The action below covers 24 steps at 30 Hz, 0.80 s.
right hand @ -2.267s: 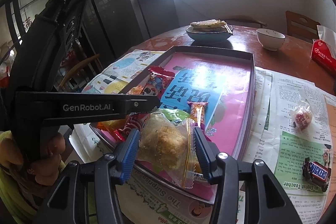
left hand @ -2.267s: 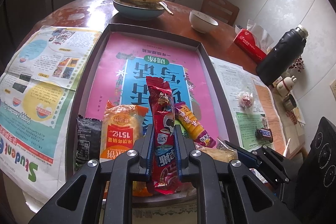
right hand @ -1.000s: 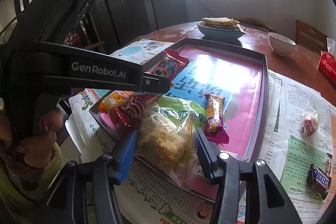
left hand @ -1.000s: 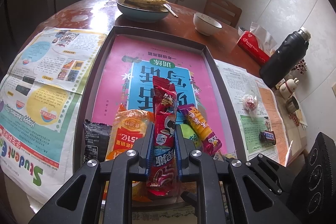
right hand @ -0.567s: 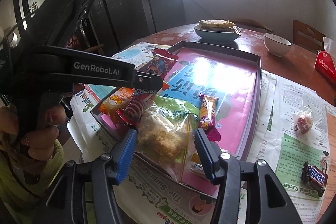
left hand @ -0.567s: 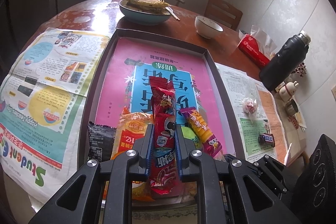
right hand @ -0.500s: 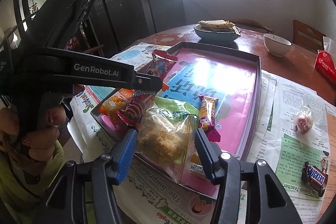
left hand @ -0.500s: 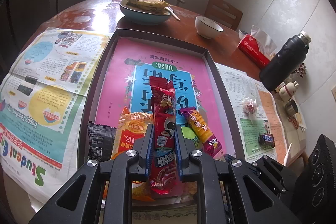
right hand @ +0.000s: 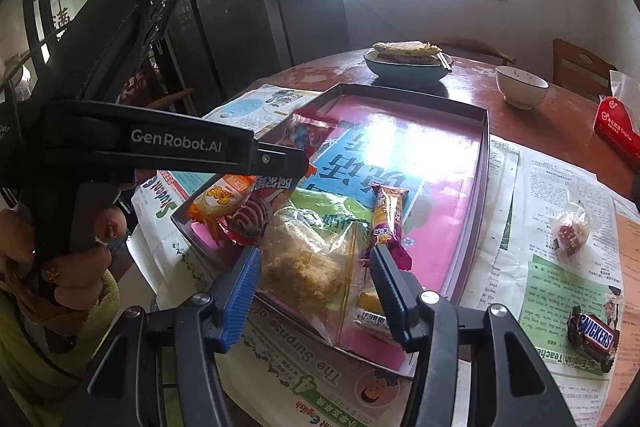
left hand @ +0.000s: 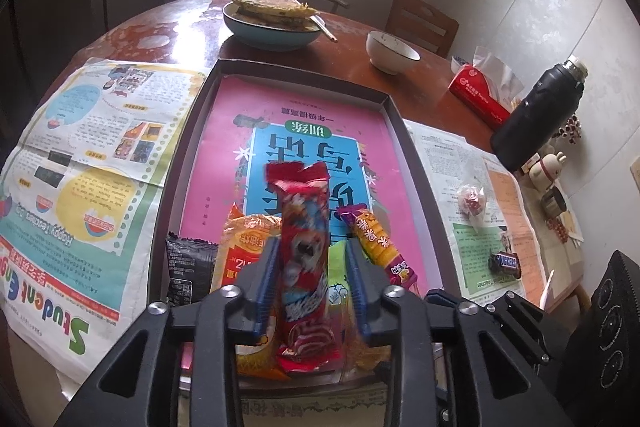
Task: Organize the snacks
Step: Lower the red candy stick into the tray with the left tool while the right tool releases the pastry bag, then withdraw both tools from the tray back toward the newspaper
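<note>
My left gripper (left hand: pixel 311 269) has just been opening, pads now off the red snack pack (left hand: pixel 305 259) lying lengthwise btwn them in the tray (left hand: pixel 416 171); right gripper (right hand: pixel 316 291) clasps the clear pastry bag (right hand: pixel 308 263) at tray's near edge.

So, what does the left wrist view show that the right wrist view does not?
Only the left view: the black flask, the black snack packet, and the left claw, which has just been opening around the red wrapper.

Only the right view: the person's hand and the right claw around the clear bag of pastry.

Both: the tray, the Snickers bar, the white bowl.
</note>
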### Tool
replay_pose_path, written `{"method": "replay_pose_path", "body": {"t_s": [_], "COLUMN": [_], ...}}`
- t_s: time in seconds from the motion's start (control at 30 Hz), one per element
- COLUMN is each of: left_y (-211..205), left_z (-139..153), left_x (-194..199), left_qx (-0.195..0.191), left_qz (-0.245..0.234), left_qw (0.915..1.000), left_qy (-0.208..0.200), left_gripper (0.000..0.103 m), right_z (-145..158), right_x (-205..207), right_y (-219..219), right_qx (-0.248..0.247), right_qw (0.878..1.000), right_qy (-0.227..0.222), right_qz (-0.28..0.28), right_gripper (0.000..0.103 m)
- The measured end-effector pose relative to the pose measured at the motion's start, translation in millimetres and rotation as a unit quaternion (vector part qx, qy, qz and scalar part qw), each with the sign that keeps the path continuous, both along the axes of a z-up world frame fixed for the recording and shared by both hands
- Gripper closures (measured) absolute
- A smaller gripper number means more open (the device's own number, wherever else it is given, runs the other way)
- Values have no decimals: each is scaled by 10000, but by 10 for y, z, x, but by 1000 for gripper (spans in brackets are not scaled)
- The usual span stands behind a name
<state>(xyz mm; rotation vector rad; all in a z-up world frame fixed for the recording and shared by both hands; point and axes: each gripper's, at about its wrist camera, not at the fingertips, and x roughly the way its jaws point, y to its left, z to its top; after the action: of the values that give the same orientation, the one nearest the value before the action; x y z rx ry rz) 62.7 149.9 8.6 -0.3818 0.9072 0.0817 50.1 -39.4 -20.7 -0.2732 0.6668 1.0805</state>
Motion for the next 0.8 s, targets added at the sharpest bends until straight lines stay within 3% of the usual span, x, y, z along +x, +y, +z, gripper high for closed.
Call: {"method": "replay_pose_path", "body": {"t_s": [0.8], "left_y": [-98], "left_z": [290], "left_x": [-170], "left_qx": [211], "left_qz": [-14], "left_qw": [9991], "left_qy": [-359], "left_gripper": [32], "right_z": [125], "right_x": [-11], "right_y": [-108], "right_qx": [95], "right_qw": [9995], "right_qy": [-190], "right_qz": [-237], "right_gripper": [34]}}
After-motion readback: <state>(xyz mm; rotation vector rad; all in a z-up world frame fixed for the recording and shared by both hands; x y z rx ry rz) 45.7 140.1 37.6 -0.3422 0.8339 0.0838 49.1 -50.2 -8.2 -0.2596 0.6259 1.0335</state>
